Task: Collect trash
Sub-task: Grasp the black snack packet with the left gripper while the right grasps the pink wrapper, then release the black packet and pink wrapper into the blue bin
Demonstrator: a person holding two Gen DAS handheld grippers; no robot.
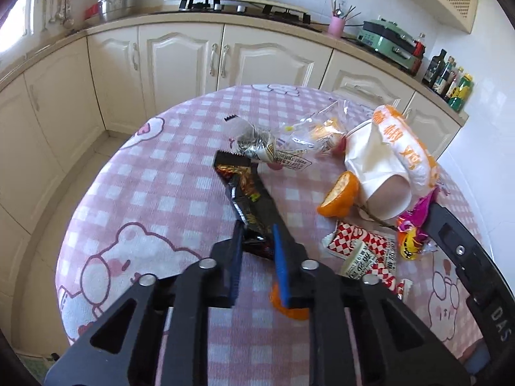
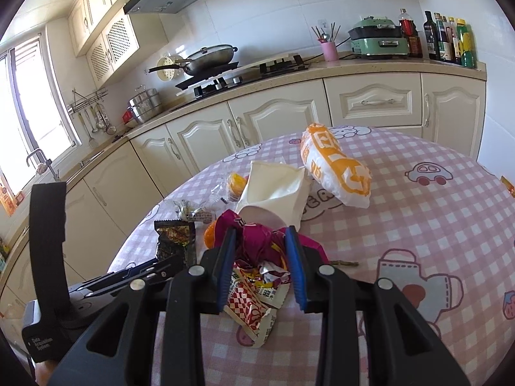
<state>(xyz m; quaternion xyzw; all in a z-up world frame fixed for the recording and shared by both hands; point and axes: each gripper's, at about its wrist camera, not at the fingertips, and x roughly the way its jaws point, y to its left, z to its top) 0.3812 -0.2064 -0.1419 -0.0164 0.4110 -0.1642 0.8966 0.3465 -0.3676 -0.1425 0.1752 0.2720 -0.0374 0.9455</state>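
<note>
Near the table's left-middle: left gripper, blue pads narrowed onto the near end of a black snack wrapper, wrapper stretching away toward the far edge. Just under the right pad, an orange peel piece on the pink checked cloth. Past the wrapper's far end, crumpled clear wrappers. Further right, an orange half touching a white paper bag, with an orange-and-white plastic bag beside it toward the far right edge. Nearer the front, a red-checked wrapper lying flat. Above it, right gripper, pads moderately apart around a crumpled magenta wrapper; firm pinch or mere straddle, cannot tell.
</note>
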